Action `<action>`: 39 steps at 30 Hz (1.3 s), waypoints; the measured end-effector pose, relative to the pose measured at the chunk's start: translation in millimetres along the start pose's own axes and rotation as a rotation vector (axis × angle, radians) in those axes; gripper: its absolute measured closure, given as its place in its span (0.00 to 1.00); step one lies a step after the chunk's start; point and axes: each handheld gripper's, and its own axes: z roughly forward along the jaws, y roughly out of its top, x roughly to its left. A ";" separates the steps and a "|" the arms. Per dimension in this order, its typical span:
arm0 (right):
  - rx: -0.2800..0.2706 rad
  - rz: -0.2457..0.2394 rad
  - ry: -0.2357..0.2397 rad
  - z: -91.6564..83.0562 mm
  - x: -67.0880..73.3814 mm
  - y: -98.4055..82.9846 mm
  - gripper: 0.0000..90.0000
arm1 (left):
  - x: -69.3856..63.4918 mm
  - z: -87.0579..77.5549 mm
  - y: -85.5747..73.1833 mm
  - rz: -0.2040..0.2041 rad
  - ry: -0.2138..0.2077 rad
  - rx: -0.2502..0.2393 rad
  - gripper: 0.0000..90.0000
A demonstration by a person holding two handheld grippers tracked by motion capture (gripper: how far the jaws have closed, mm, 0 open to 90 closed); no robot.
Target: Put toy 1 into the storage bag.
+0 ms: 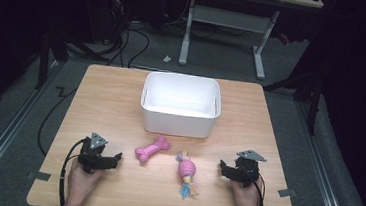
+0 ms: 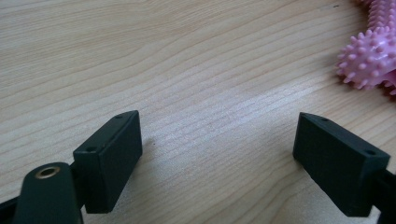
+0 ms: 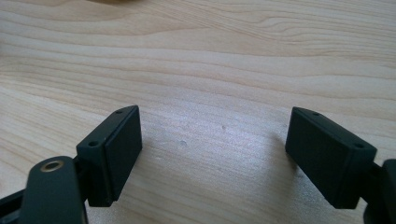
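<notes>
Tabletop carries a white bin; we note the pink spiked bone and what appears to be a rope toy between the left gripper and right gripper, both spread wide, holding nothing.

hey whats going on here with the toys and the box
A person holds a gripper in each hand at the near edge of the table. The left gripper and right gripper are both open and hold nothing. Between them lie a pink bone toy and a rope toy. The white bin behind them looks empty.
</notes>
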 end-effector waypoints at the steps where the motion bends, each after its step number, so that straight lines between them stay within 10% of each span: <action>1: 0.000 0.000 0.000 0.0 0.0 0.0 0.21 | 0.0 0.0 0.0 0.000 0.000 0.000 0.18; 39: -0.003 0.002 0.004 -0.4 0.4 -0.1 0.23 | 1.0 -1.7 0.3 -0.019 -0.018 -0.001 0.17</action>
